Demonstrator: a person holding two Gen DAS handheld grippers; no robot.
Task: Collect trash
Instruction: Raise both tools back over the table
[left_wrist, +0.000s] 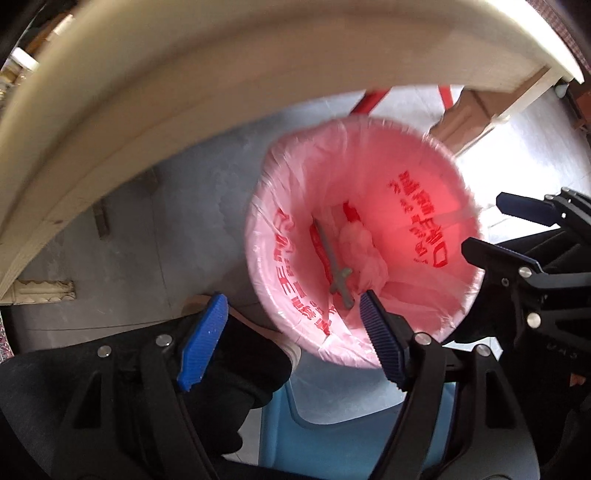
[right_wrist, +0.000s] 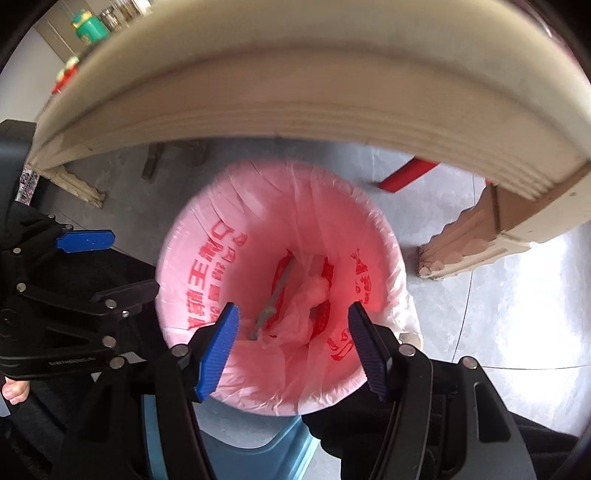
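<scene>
Left wrist view looks down into a bin lined with a pink bag (left_wrist: 424, 177) printed with red characters, filling the centre and right of the frame. At the bag's bottom lie a grey cross-shaped piece (left_wrist: 334, 264) and a crumpled pink wad (left_wrist: 360, 251) just beside it, touching or nearly so. The left gripper (left_wrist: 291, 339) sits at the lower edge with its blue-padded fingers (left_wrist: 203, 339) spread wide and nothing between them; one pad overlaps the near rim of the bag. The right gripper (left_wrist: 517, 232) enters from the right edge of the frame, its fingers parted and holding nothing as well. A pale curved desk edge (left_wrist: 147, 110) arches across the top, with grey floor (left_wrist: 184, 206) beneath it and a light blue plastic object (left_wrist: 332, 424) at lower centre under the bin.

Right wrist view shows the same bag (right_wrist: 373, 258) in the middle, the grey piece (right_wrist: 271, 306) and the pink wad (right_wrist: 310, 299) at its bottom, blurred. The right gripper (right_wrist: 291, 350) hangs over the near rim, fingers (right_wrist: 218, 347) wide apart and bare. The left gripper (right_wrist: 107, 266) comes in from the left edge, fingers also parted. The desk edge (right_wrist: 295, 110) spans the top; a carved desk foot (right_wrist: 461, 251) stands on the floor (right_wrist: 498, 314) at right, and a red bar (right_wrist: 406, 177) lies beyond the bin.
</scene>
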